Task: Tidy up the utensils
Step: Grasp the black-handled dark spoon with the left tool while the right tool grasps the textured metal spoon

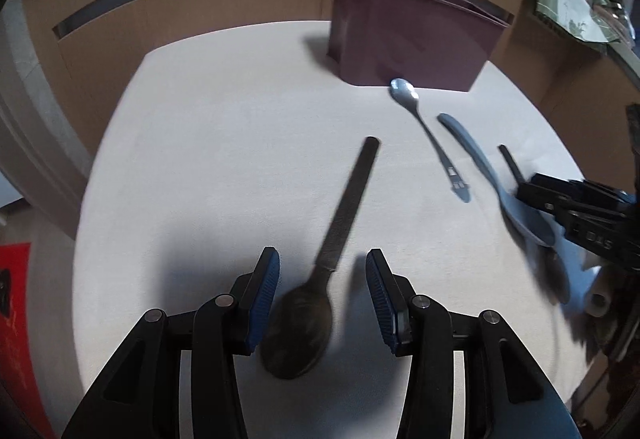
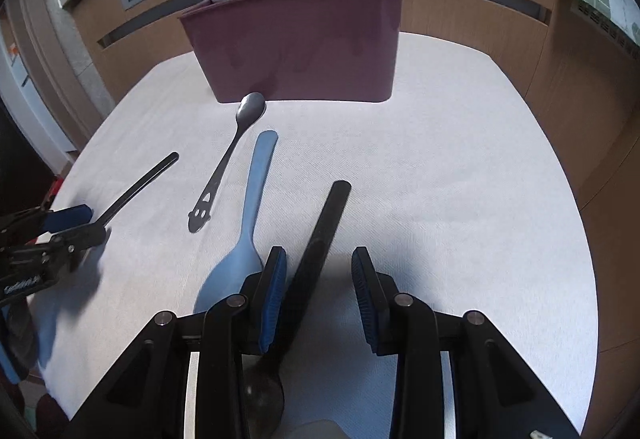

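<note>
The left gripper (image 1: pixel 322 297) stands with its jaws apart, and a dark spoon (image 1: pixel 320 291) lies on the table between them. Its bowl sits low, close to the left pad, and its flat handle runs up and to the right, out past the fingertips; neither pad visibly presses on it. The right gripper (image 2: pixel 320 295) is also spread wide. A black-handled spoon (image 2: pixel 316 259) lies in its gap, the handle slanting up and right from beside the left pad, the bowl tucked under the gripper body. The left pad is touching or nearly touching the handle, while the right pad stands clear, so nothing is clamped.

Just left of the right gripper lies a blue plastic spoon (image 2: pixel 248 223), its bowl beside the left finger and its handle pointing away. Further out and to the left is a steel teaspoon (image 2: pixel 228 159), bowl end nearest the holder.

Beyond all four stands the maroon utensil holder (image 2: pixel 296 51) at the far edge of the white table (image 2: pixel 460 179). It already holds a few pieces: wooden handles, a white knob and a metal utensil stick up from it.

By my judgement the task is partly done. Four spoons are left on the table, and both grippers seem poised to close on one each.
</note>
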Tool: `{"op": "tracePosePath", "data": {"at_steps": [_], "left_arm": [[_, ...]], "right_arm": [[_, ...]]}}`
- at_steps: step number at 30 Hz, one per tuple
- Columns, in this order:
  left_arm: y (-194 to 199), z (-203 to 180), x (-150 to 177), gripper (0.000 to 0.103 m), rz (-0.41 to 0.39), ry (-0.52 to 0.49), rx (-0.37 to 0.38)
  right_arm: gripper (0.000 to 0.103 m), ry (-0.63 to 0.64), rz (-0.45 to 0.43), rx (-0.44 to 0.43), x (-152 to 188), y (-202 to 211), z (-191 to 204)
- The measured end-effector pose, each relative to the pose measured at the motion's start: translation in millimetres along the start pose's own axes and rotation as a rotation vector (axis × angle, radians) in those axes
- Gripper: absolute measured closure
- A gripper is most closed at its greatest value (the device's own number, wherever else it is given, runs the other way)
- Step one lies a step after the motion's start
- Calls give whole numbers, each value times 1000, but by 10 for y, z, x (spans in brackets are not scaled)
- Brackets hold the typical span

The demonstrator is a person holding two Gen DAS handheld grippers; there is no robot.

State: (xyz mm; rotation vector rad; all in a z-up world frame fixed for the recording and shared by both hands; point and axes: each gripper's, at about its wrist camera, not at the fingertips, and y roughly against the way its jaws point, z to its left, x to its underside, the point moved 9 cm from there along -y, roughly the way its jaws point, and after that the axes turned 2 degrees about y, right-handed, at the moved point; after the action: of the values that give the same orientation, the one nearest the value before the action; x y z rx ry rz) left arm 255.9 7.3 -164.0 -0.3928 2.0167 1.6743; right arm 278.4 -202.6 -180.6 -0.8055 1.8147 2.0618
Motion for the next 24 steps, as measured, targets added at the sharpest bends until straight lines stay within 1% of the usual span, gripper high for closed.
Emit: {"op": "tracePosePath", "data": {"at_steps": [3,5,7,8,9,13,15,17,18,21,22,23,24], "left_arm": [[-43,-120,-40,57,7,-43,5],[-44,-158,-56,57,10,-60,5],[-58,-183,-84,57,15,-69,11],[-63,-189,-95,57,17,-71,16],[-72,-191,-110,57,18,-70,23],[-114,-190,-158,58,22,-76,36],[-170,-214,-219,61,30,-107,29],[-215,-245,-279,72,51,-150,18],[-253,-262,-318,73,70,-179,15],[-339,-279,-404,75,114,-216,33],[-353,-281,-422,79,125,-217,38],[-365,-285,-440,85,131,-219,40],[-375,-288,-457,89,134,-221,38]], "right_arm": [[71,25,0,23,-57,-60,62],[72,72,-4,55,-69,-82,113],[77,99,-12,59,-62,-74,139],[87,112,-17,52,-52,-60,147],[91,121,-22,50,-45,-43,144],[93,94,-56,64,0,67,-54],[93,67,-63,67,16,109,-163],[93,42,-69,83,21,168,-290],[93,32,-75,87,13,177,-333],[93,4,-104,80,22,264,-407],[93,-5,-120,78,19,296,-425],[93,-8,-129,78,15,313,-430],[93,-13,-141,74,5,333,-434]]}}
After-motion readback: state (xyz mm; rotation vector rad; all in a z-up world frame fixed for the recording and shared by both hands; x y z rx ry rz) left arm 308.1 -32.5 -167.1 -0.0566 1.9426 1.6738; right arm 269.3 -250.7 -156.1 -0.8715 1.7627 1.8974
